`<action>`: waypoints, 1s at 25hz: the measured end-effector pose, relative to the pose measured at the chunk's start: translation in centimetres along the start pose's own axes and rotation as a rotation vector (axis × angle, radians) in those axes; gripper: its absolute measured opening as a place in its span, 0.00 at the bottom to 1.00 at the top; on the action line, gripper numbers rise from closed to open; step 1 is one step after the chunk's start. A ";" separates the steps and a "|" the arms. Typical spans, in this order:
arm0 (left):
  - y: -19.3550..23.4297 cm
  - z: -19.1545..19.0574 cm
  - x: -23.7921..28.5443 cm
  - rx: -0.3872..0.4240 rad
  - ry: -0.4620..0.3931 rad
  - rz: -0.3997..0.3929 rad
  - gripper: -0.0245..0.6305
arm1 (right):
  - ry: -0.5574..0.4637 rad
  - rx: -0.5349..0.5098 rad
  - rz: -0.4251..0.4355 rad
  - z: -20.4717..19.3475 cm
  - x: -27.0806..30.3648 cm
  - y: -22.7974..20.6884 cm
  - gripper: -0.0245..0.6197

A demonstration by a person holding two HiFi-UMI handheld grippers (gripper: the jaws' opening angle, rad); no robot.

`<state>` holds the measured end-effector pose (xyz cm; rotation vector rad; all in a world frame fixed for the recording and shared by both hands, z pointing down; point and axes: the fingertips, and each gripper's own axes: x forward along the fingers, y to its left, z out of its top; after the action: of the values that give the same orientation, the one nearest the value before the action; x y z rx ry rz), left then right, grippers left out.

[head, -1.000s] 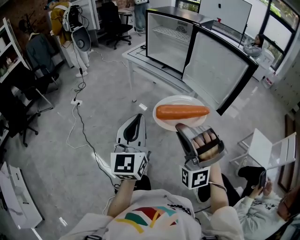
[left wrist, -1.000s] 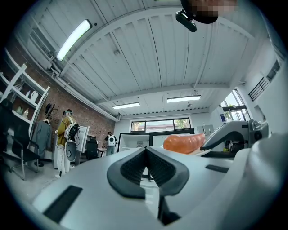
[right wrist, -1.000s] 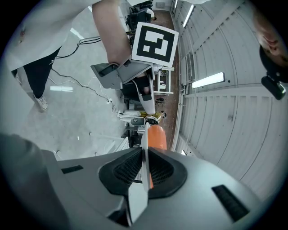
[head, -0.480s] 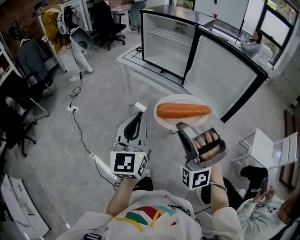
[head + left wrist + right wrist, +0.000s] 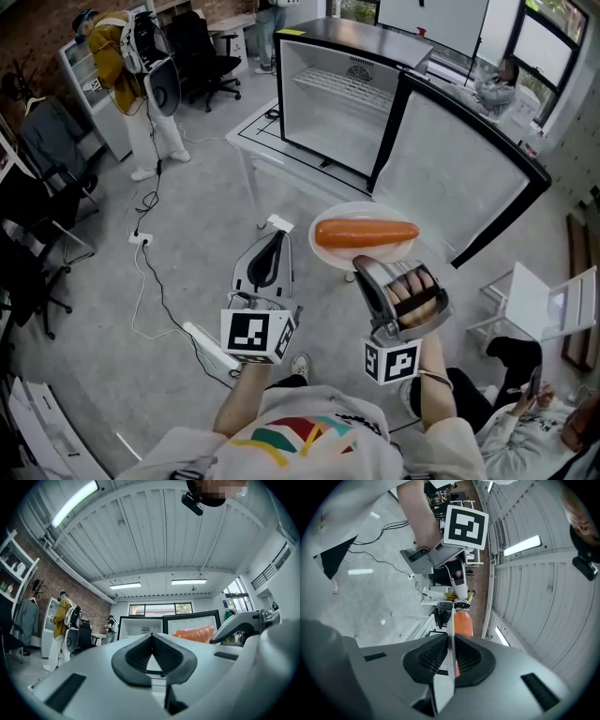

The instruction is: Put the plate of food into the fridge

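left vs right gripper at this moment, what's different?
The right gripper is clamped on the rim of the plate; the left gripper is shut on nothing. The right gripper is rolled onto its side, with the plate edge-on between its pads; the left gripper sits upright, beside the plate and apart from it. Both point toward the open fridge.

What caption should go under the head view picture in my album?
Right tool grips a plate of long orange food before the open fridge; left tool shut, empty.
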<state>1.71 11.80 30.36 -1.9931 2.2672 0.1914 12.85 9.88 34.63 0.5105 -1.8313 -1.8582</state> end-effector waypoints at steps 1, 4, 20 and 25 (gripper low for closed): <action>0.5 -0.1 0.5 -0.001 -0.002 -0.002 0.05 | 0.002 0.000 -0.002 -0.1 0.8 0.0 0.10; 2.0 -0.2 2.3 -0.001 -0.010 -0.014 0.05 | 0.011 -0.004 -0.010 -0.3 3.2 -0.4 0.10; 7.9 0.0 6.9 0.016 -0.041 -0.038 0.05 | 0.046 -0.019 -0.012 -0.8 10.2 -0.9 0.10; 7.5 -0.6 7.1 -0.001 -0.030 -0.039 0.05 | 0.041 -0.010 -0.014 -0.7 10.3 -0.9 0.10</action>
<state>-6.63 5.67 29.85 -2.0189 2.2091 0.2181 4.76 3.34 34.35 0.5554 -1.7955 -1.8519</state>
